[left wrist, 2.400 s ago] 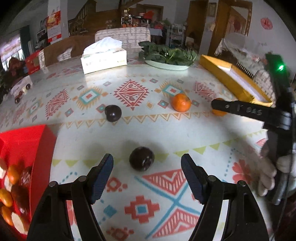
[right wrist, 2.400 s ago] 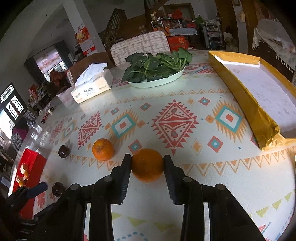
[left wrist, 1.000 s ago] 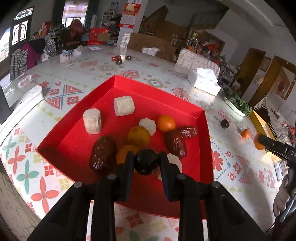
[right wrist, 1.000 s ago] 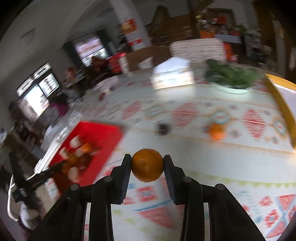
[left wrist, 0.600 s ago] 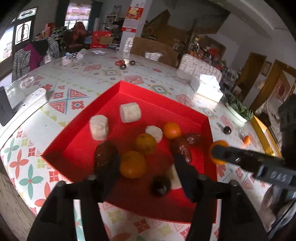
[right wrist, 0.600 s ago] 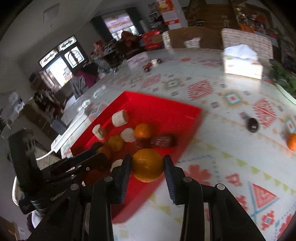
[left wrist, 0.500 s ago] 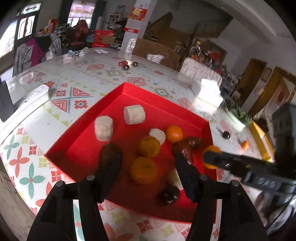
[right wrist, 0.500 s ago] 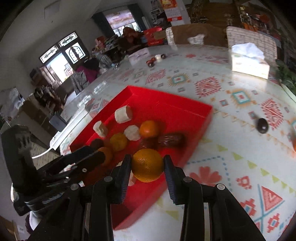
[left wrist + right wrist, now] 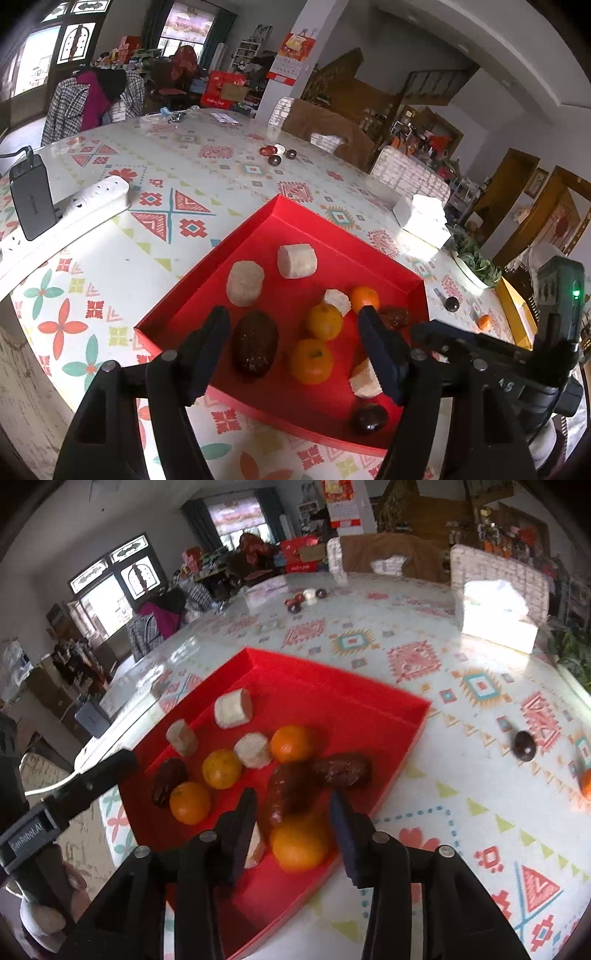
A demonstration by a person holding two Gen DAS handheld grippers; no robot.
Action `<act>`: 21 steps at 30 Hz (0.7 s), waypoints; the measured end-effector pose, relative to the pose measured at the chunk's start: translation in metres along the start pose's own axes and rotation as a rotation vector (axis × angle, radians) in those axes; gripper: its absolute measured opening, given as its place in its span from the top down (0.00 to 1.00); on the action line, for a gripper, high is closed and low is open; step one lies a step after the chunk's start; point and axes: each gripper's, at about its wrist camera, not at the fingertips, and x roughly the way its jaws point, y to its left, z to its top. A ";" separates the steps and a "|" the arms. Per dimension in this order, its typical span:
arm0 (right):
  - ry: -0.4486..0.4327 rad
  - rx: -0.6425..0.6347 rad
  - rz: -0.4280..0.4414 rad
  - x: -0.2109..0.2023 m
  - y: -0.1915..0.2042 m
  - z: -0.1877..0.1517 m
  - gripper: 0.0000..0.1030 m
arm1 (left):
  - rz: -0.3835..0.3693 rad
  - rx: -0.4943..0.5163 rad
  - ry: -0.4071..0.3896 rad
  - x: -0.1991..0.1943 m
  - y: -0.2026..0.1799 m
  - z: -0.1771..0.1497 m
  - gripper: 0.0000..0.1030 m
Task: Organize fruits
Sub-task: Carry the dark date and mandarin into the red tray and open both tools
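Note:
A red tray (image 9: pixel 332 254) holds several oranges, white chunks and dark brown fruits. My left gripper (image 9: pixel 293 325) hangs over it, jaws opening, nothing between them. The dark round fruit (image 9: pixel 369 419) lies in the tray's near corner. My right gripper (image 9: pixel 293 812) is over the tray's (image 9: pixel 332 694) near edge. Its jaws are opening, and a blurred orange (image 9: pixel 299 843) sits between and below them, free of the pads. On the table beyond lie a dark plum (image 9: pixel 523 745) and another orange (image 9: pixel 585 782).
A white power strip (image 9: pixel 74 210) with a black adapter (image 9: pixel 31 192) lies left of the tray. A tissue box (image 9: pixel 421 218), a plate of greens (image 9: pixel 476 262) and a yellow tray (image 9: pixel 517 314) stand further right. A person's hand holds the left gripper's handle (image 9: pixel 37 834).
The left gripper let go of the dark round fruit, which dropped into the tray, and its jaws spread. The right gripper carried the orange over the tray and released it.

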 end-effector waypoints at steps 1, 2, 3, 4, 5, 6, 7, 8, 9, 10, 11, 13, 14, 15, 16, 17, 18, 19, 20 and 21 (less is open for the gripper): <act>-0.017 -0.001 -0.014 -0.004 -0.002 0.000 0.54 | 0.005 0.005 0.000 0.000 -0.001 0.000 0.31; -0.025 0.000 -0.019 -0.007 -0.003 0.000 0.54 | 0.008 0.011 -0.001 0.000 -0.003 -0.001 0.31; -0.034 0.006 -0.021 -0.010 -0.006 -0.001 0.54 | 0.013 0.017 -0.002 0.000 -0.005 -0.001 0.31; -0.042 0.015 -0.020 -0.014 -0.008 -0.002 0.54 | 0.021 0.028 -0.006 -0.001 -0.008 -0.002 0.31; -0.053 0.028 -0.017 -0.019 -0.011 -0.004 0.54 | 0.028 0.038 -0.008 -0.001 -0.010 -0.002 0.31; -0.061 0.036 -0.015 -0.023 -0.012 -0.007 0.53 | 0.039 0.052 -0.014 -0.002 -0.014 -0.002 0.31; -0.070 0.043 -0.015 -0.027 -0.014 -0.010 0.53 | 0.051 0.065 -0.018 -0.002 -0.018 -0.003 0.29; -0.077 0.047 -0.018 -0.031 -0.014 -0.013 0.53 | 0.066 0.079 -0.023 -0.003 -0.022 -0.004 0.27; -0.085 0.052 -0.024 -0.036 -0.015 -0.016 0.52 | 0.086 0.094 -0.031 -0.004 -0.026 -0.004 0.23; -0.095 0.058 -0.033 -0.040 -0.016 -0.020 0.52 | 0.111 0.114 -0.044 -0.006 -0.030 -0.006 0.20; -0.099 0.064 -0.037 -0.043 -0.018 -0.023 0.50 | 0.132 0.130 -0.053 -0.007 -0.034 -0.007 0.20; -0.104 0.074 -0.040 -0.048 -0.021 -0.028 0.48 | 0.187 0.174 -0.069 -0.010 -0.044 -0.009 0.16; -0.108 0.081 -0.043 -0.050 -0.024 -0.032 0.48 | 0.207 0.191 -0.071 -0.010 -0.048 -0.010 0.15; -0.111 0.088 -0.045 -0.052 -0.027 -0.034 0.48 | 0.219 0.206 -0.073 -0.010 -0.052 -0.011 0.14; -0.113 0.098 -0.044 -0.053 -0.030 -0.037 0.48 | 0.220 0.220 -0.072 -0.011 -0.057 -0.013 0.14; -0.112 0.107 -0.043 -0.054 -0.034 -0.040 0.48 | 0.220 0.231 -0.070 -0.011 -0.061 -0.015 0.14; -0.111 0.115 -0.043 -0.056 -0.037 -0.042 0.48 | 0.223 0.239 -0.070 -0.012 -0.064 -0.016 0.14; -0.110 0.121 -0.044 -0.056 -0.040 -0.044 0.48 | 0.231 0.256 -0.073 -0.012 -0.070 -0.017 0.14; -0.110 0.132 -0.045 -0.057 -0.045 -0.046 0.48 | 0.236 0.273 -0.076 -0.013 -0.075 -0.018 0.14; -0.110 0.140 -0.045 -0.059 -0.049 -0.048 0.48 | 0.246 0.302 -0.083 -0.014 -0.082 -0.021 0.14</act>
